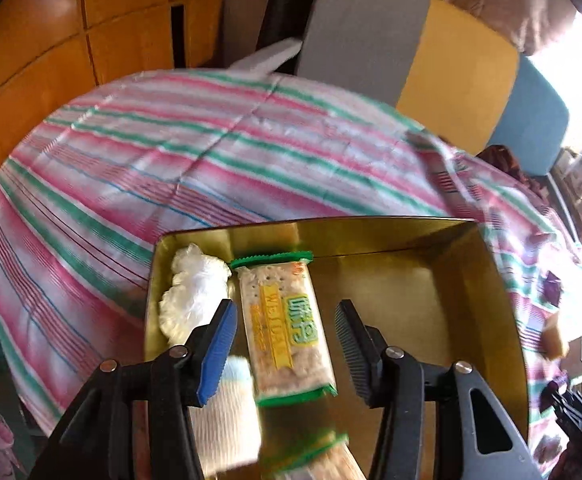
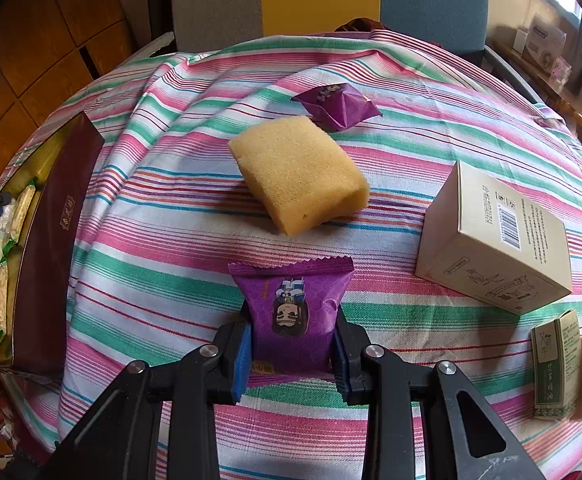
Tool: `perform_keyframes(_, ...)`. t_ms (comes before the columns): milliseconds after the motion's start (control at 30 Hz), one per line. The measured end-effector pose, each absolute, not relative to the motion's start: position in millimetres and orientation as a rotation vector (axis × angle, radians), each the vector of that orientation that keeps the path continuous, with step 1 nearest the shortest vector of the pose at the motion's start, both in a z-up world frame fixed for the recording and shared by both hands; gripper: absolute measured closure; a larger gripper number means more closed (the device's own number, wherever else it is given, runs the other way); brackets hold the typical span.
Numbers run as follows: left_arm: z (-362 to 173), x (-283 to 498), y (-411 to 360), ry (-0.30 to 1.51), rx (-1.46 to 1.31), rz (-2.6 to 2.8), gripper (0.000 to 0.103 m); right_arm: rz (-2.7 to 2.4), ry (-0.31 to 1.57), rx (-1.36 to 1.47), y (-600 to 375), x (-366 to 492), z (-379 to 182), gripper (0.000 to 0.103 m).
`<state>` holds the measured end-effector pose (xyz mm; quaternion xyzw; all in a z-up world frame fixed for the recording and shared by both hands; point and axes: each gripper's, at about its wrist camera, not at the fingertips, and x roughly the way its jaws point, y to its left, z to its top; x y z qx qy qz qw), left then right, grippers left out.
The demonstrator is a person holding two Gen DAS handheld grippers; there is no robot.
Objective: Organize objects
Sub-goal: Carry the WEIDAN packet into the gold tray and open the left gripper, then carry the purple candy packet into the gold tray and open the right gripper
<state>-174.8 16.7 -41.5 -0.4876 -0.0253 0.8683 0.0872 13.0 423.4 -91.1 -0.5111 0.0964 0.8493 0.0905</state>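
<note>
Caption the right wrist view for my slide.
Right gripper clamps purple snack packet above striped cloth, yellow sponge beyond.

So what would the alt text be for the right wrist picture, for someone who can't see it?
Two black fingers pinch a purple snack packet over a striped tablecloth. Beyond lie a yellow sponge, another purple packet and a cream box.

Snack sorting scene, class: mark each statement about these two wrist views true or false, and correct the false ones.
1. The right tongs are shut on a purple snack packet. True.
2. The left tongs grip the cracker packet. False: they stand open above it.
3. The yellow sponge lies inside the gold tin. False: it lies on the striped cloth.
4. A second purple packet lies beyond the sponge. True.
</note>
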Motion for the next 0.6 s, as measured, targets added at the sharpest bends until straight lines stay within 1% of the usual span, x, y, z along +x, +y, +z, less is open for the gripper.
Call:
perform_keyframes(33, -33, -165, 16, -0.072, -1.416, 2.59, 0.047, 2.523, 0.287, -1.521, 424, 13, -91, 0.069)
perform_keyframes(267, 6, -117, 19, -0.052, -1.231, 2.606, 0.046, 2.52, 0.341, -1.543, 417, 14, -88, 0.07)
perform_keyframes(467, 22, -86, 21, -0.035, -1.149, 2.605, 0.046, 2.554, 0.336, -1.575, 393, 18, -86, 0.07)
perform_keyframes(600, 23, -74, 22, -0.033, -1.129, 2.592, 0.046, 2.559, 0.336, -1.585, 382, 20, -85, 0.07)
